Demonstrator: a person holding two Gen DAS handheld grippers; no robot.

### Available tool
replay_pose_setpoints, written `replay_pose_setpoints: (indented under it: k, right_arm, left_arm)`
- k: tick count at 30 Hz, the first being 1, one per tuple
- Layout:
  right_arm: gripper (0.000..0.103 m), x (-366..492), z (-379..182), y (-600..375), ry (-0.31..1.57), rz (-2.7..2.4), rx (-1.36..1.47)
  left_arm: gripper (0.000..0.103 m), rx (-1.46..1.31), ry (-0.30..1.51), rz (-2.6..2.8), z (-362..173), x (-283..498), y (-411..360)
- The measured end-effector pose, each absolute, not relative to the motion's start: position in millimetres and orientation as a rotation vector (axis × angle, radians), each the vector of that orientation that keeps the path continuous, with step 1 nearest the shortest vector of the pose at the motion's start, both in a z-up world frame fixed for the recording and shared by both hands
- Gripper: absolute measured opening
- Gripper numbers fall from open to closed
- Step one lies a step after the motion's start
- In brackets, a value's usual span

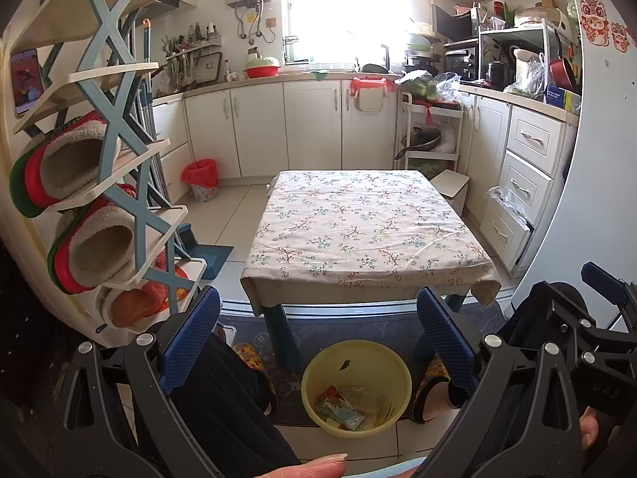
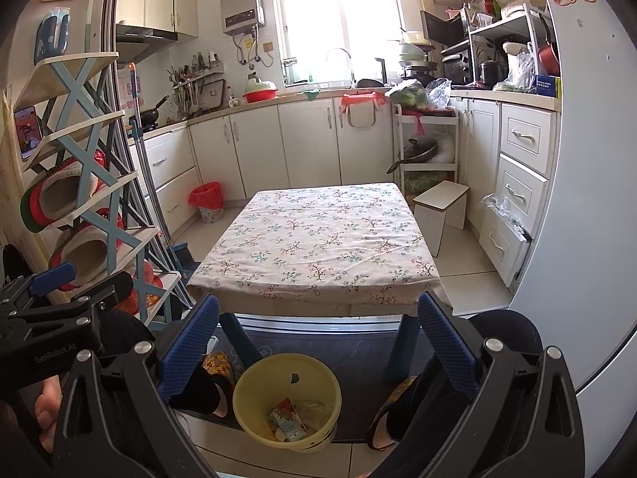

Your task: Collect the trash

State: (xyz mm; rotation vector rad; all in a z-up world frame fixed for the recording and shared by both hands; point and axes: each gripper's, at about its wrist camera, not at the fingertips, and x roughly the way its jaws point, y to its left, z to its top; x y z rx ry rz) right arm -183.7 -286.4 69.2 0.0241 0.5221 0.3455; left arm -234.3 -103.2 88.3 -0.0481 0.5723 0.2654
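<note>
Both grippers, left (image 1: 318, 342) and right (image 2: 318, 342), gape empty above the yellow bin (image 1: 392, 366) of wrappers, apparently full enough to spill if knocked.

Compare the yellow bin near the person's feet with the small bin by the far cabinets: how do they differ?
The yellow bin has no liner; the far bin has a red bag over its rim. The yellow bin is plain; the far bin's wall is patterned. Wrappers show inside the yellow bin; the far bin's contents cannot be seen. Both stand upright on the floor.
</note>
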Motion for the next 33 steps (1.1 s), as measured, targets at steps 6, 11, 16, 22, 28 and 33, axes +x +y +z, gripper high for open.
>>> replay_pose_setpoints:
  k: [6, 11, 16, 22, 28, 33]
  right_arm:
    - [0.096, -185, 69, -285, 0.525, 0.348, 0.022]
    - [0.096, -188, 67, -280, 0.531, 0.353, 0.019]
    - [0.096, -186, 66, -280, 0.536, 0.356, 0.020]
    - [0.096, -185, 65, -280, 0.542, 0.359, 0.019]
    - [0.096, -182, 61, -280, 0.556, 0.364, 0.020]
    - [0.096, -176, 57, -281, 0.572, 0.373, 0.018]
  left_arm:
    - [0.095, -0.045, 0.576, 0.268, 86, -236, -105]
    - [0.095, -0.048, 0.578, 0.264, 85, -236, -105]
    - [0.095, -0.049, 0.579, 0.262, 85, -236, -105]
    - [0.095, -0.060, 0.589, 0.253, 82, -235, -104]
    - [0.095, -0.091, 0.607, 0.262, 78, -231, -96]
    - [0.095, -0.106, 0.594, 0.261, 74, -230, -93]
